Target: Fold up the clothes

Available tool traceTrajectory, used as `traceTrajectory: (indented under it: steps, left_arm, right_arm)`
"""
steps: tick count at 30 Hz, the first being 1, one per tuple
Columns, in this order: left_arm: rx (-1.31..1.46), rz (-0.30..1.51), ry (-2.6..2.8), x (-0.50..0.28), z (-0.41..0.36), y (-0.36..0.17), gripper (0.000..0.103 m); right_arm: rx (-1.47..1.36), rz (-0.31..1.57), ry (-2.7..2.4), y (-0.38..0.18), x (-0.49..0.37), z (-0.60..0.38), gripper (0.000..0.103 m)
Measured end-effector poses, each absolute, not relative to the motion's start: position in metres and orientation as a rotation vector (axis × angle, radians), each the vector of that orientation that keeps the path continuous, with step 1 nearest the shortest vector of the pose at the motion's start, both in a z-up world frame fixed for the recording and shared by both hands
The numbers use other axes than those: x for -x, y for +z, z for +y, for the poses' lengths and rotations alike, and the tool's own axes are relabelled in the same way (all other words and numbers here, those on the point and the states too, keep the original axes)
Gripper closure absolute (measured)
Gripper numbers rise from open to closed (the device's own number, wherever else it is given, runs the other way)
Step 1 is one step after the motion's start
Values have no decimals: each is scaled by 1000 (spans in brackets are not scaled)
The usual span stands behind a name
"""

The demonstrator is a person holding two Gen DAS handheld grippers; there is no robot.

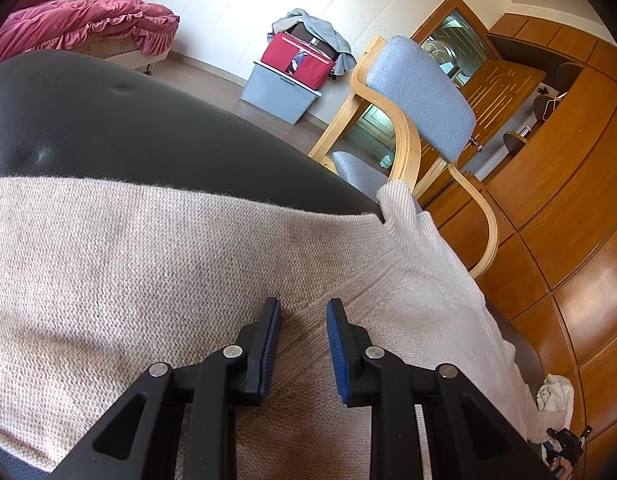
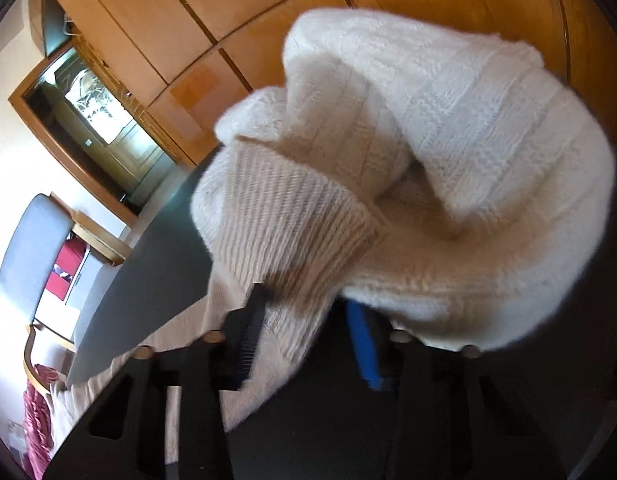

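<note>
Sweater [image 1: 148,248] under open left tongs [image 1: 302,316], cuff [image 2: 284,232] between right tongs [image 2: 308,312]

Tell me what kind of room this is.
Most likely a bedroom in a home: a bed with a ruffled red bedspread, wooden built-in cabinets, and a grey storage bin piled with clothes against the wall.

No readable text in either view.

Nothing carries legible lettering, numbers, labels or brand marks. The red bag [image 1: 298,62] on the grey storage box [image 1: 278,94] by the far wall has a small multicoloured patch on its front, but it is too small and blurred to tell whether it holds any words. The right wrist view is motion-blurred throughout and shows no writing on any surface.
</note>
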State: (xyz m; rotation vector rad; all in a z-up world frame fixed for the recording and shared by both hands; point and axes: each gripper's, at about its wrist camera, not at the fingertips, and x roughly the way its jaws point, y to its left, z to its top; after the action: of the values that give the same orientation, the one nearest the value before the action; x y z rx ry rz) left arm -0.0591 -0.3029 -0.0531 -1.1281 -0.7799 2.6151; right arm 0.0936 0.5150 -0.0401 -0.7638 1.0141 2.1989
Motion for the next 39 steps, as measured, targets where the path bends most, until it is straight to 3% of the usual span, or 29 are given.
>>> traceTrajectory:
  steps: [1,3,6,15,22,35,39]
  left_arm:
    - [1128,-781,2614,59,-303,-53,80]
    - [1128,-783,2614,59,-303,-53,80]
    - [1127,-784,2613,59,-304,-53,80]
    - [1123,-798,2606,57,-306,-54,80]
    - [1116,-823,2593,56,-308,-55,80]
    - [1111,-844,2583,57,-309,-56,80]
    - [1111,-842,2584,57,-309,-56,80]
  right_arm:
    - [771,1022,2200,-42,-92,516,85]
    - [766,1019,2229,-41,-90,515,93]
    - [751,985,2309,-22,-84,495,95]
    - [689,831,2583,53,-63,413,95]
    - [768,739,2672,69,-6,359,95]
    - [1026,464,2459,1,40,351,95]
    - [1025,373,2659,18,47,297,78]
